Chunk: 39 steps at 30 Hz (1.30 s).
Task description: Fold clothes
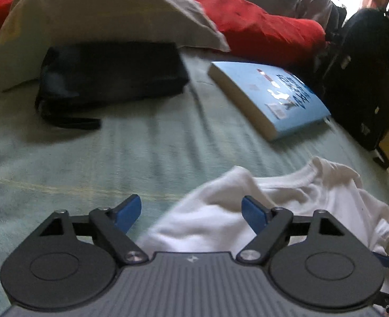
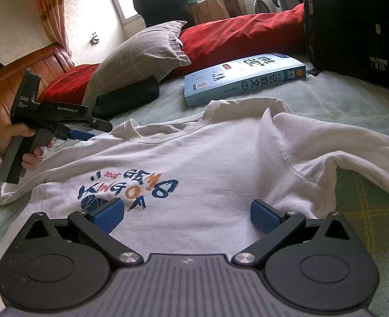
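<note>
Both tongs, left (image 1: pixel 191 212) and right (image 2: pixel 186 216), stand released and empty over my bed (image 2: pixel 326 100), where the white sweatshirt (image 2: pixel 207 158) lies face up, sleeves rumpled. I should flatten the body first, then pinch one sleeve (image 2: pixel 339 145) by its outer edge.

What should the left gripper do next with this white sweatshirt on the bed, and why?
Probably bring the left gripper down to pinch the shoulder edge of the white sweatshirt. The sweatshirt lies print side up, rumpled near the collar, and both the left gripper and the right gripper are open above it, holding nothing.
</note>
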Available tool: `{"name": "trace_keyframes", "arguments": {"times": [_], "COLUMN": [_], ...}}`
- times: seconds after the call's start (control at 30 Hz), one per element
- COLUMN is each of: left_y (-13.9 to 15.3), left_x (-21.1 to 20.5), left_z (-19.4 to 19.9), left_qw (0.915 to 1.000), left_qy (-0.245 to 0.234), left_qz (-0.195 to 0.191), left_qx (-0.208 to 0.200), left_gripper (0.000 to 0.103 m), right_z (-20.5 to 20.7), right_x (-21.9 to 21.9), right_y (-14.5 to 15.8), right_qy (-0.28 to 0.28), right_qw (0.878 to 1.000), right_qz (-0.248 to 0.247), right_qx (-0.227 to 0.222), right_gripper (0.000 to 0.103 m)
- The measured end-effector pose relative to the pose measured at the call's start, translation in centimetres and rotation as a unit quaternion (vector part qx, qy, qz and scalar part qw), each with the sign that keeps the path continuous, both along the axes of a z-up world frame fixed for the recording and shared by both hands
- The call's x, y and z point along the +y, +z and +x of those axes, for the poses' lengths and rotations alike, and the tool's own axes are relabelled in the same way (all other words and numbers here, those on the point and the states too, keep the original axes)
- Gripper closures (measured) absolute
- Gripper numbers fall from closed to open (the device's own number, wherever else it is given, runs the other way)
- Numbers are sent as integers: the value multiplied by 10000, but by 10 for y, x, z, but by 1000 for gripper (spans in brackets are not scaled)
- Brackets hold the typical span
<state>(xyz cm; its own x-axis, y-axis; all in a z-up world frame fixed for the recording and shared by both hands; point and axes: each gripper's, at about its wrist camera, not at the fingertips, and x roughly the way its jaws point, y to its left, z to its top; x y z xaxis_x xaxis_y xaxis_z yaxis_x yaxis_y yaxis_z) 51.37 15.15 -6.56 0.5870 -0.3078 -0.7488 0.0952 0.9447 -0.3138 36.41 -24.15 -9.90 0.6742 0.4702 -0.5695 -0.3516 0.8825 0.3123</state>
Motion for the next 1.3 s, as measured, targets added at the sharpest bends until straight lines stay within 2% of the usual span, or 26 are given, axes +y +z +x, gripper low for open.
{"name": "trace_keyframes", "arguments": {"times": [0.1,0.2,0.3,0.5,0.57,0.63,0.7,0.73,0.8,0.93,1.0,1.03,1.07,1.2,1.3], "left_y": [-9,-16,-16,-27,-28,-28,-34,-37,-41,-44,-42,-41,-39,-18,1], "left_x": [13,17,21,23,18,20,28,32,36,34,31,29,27,7,0], "left_z": [5,4,1,23,23,16,10,10,14,20,17,15,13,8,16], "left_qw": [9980,9917,9846,9736,9710,9648,9600,9608,9614,9651,9712,9755,9805,9919,9947], "left_qy": [-225,-617,-979,-1026,-1150,-1334,-1354,-1292,-1154,-1016,-932,-885,-849,-1000,-867], "left_qz": [-562,-1105,-1408,-1987,-2043,-2208,-2377,-2375,-2414,-2375,-2165,-1988,-1752,-775,-387], "left_qx": [164,240,328,468,473,505,600,623,634,432,349,314,287,-57,-394], "left_gripper": [21,21,21,21,21,21,25,35,41,47,62,81,89,98,101], "right_z": [0,-1,-1,-2,-2,-2,-2,-2,-2,-2,-2,-2,-2,-2,-2], "right_x": [3,6,6,8,8,8,6,6,8,9,9,9,9,9,8], "right_y": [-1,-1,-2,-2,-2,-2,-2,-2,-2,-2,-2,-2,-2,-2,-2], "right_qy": [4,12,9,1,3,1,-3,-4,-4,-5,-7,-7,-8,-11,-10], "right_qw": [10000,9998,9998,9996,9995,9996,9997,9997,9996,9995,9995,9995,9995,9995,9995], "right_qz": [-84,-175,-179,-252,-281,-258,-220,-219,-254,-284,-281,-282,-284,-284,-275], "right_qx": [-33,-65,-79,-116,-122,-122,-119,-121,-132,-136,-134,-135,-137,-141,-145], "right_gripper": [0,0,0,0,0,0,0,0,0,0,0,0,0,0,0]}}
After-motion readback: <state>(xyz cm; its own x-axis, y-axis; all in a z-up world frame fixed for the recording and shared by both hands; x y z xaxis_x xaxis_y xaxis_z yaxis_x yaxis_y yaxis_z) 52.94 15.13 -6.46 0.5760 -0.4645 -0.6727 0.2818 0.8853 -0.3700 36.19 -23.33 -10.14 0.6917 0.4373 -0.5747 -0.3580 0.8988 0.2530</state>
